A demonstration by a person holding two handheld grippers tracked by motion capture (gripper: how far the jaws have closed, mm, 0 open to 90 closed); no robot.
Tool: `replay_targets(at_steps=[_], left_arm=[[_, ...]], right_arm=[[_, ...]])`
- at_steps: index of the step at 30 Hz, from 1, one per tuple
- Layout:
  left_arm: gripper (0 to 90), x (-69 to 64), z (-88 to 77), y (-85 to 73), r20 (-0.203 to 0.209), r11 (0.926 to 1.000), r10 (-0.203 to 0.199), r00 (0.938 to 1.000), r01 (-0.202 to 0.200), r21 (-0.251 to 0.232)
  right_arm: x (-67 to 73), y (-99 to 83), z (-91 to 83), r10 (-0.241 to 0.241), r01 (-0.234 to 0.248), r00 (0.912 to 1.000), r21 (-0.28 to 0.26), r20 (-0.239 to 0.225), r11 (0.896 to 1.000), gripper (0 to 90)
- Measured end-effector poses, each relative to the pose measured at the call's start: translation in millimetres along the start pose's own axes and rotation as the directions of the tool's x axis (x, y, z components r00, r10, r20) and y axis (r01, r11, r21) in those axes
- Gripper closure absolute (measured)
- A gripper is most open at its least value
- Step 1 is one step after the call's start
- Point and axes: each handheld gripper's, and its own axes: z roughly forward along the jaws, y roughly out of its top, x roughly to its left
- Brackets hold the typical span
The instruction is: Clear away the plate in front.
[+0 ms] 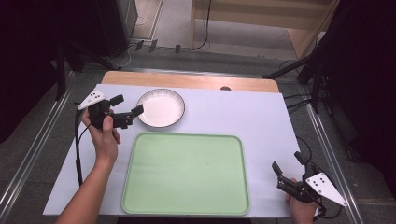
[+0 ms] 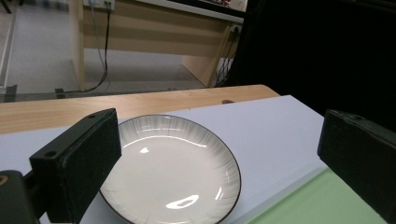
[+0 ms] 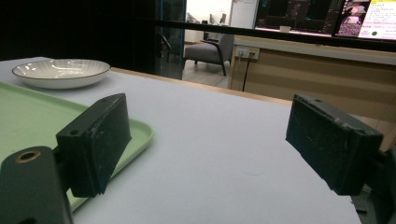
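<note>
A white plate with a dark rim [image 1: 161, 108] [image 2: 173, 168] [image 3: 61, 72] sits at the back left of the white table top. A pale green tray [image 1: 186, 173] [image 3: 28, 121] [image 2: 327, 200] lies in front of it, with nothing on it. My left gripper [image 1: 127, 105] is open just left of the plate, jaws pointing at its rim, one jaw close to the rim's left edge. My right gripper [image 1: 286, 164] is open at the table's front right corner, right of the tray, holding nothing.
A wooden strip [image 1: 187, 80] runs along the table's far edge. Bare white table top [image 1: 243, 114] lies right of the plate and tray. Dark stands and cables surround the table on the floor.
</note>
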Motion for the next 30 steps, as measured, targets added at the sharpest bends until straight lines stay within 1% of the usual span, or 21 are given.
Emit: replay_targets(at_steps=[4,9,11,13,16,18,21,24,27,30], left_arm=[[0.0,1.9,6.7,4.8,0.001,0.9999,-0.003,1.0000,0.003,0.011],[0.0,4.3,14.8,10.3,0.002,0.9997,-0.019,0.9998,0.019,0.015],[0.3,5.7,17.7,11.8,-0.004,0.9995,-0.026,0.9997,0.026,0.017],[2.8,7.2,21.3,12.4,-0.016,0.9993,-0.031,0.9994,0.031,0.022],[3.3,10.0,25.8,12.4,-0.018,0.9987,-0.041,0.9990,0.041,0.028],[3.6,13.9,30.9,13.0,-0.024,0.9975,-0.056,0.9981,0.057,0.040],[4.9,20.3,38.2,14.2,-0.026,0.9948,-0.093,0.9954,0.094,0.040],[5.4,23.1,42.4,15.3,-0.026,0.9933,-0.104,0.9942,0.106,0.047],[5.5,27.5,51.5,18.1,-0.028,0.9896,-0.117,0.9927,0.119,0.080],[5.7,32.3,57.9,18.5,-0.033,0.9833,-0.146,0.9888,0.148,0.105]], right_arm=[[0.1,0.0,0.1,0.000,0.000,1.0000,0.000,0.000,1.000,14.4],[0.0,0.0,0.1,-0.001,0.001,1.0000,0.000,0.000,1.000,14.5],[0.0,0.0,0.2,-0.002,0.002,1.0000,0.000,0.000,1.000,14.5],[0.0,0.0,0.1,-0.001,0.001,1.0000,0.000,-0.002,1.000,14.5],[-0.2,0.0,0.1,-0.002,0.002,1.0000,-0.001,-0.002,1.000,14.5],[0.0,0.0,0.2,-0.003,0.003,1.0000,0.000,-0.002,1.000,14.5],[-0.1,0.0,0.0,-0.001,0.001,1.0000,0.000,-0.004,1.000,14.4],[-0.3,0.0,0.1,-0.001,0.001,1.0000,-0.001,-0.003,1.000,14.5],[-0.2,0.0,0.3,-0.006,0.006,1.0000,-0.001,-0.005,1.000,14.5],[-0.3,0.0,0.1,-0.002,0.002,1.0000,-0.001,-0.005,1.000,14.5]])
